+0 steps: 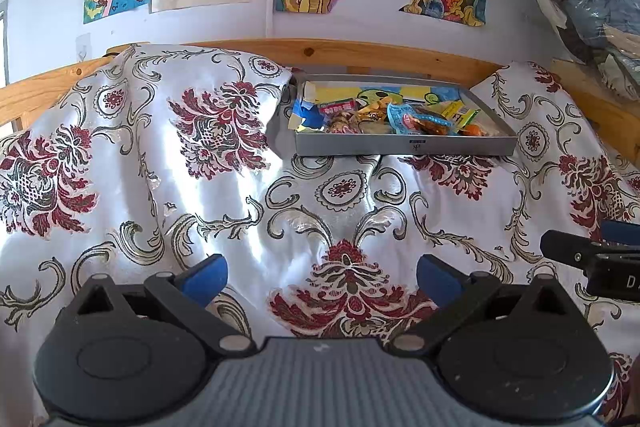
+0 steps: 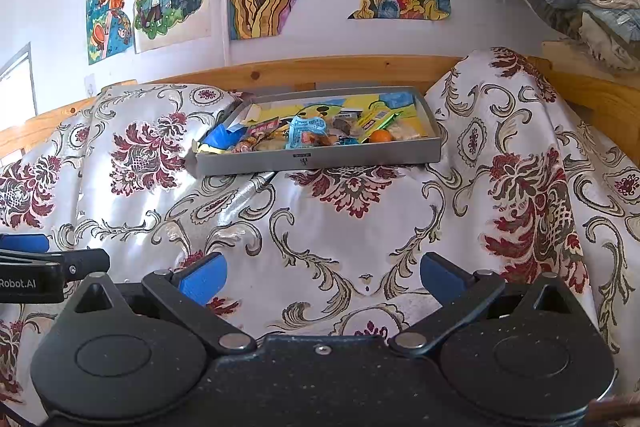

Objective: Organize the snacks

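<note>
Left wrist: left gripper (image 1: 322,277) is hovering released, blue pads spread wide over glossy floral-brocade cloth (image 1: 200,195). Grey shallow rectangular tray (image 1: 404,146) is sitting far ahead by the pine rail (image 1: 340,53), crinkly snack packets (image 1: 400,119) heaped inside.

Right wrist: right gripper (image 2: 322,277) is likewise hanging released, nothing between the pads. "Robot.AI" is showing on the neighbouring tool. An orange round piece (image 2: 380,136) is lying in the tray's front right.

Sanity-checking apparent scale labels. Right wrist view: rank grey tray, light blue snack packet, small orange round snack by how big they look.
1. grey tray, clearly largest; it holds the others.
2. light blue snack packet.
3. small orange round snack, smallest.
All three sit at similar distance, so nearness does not skew the order.
</note>
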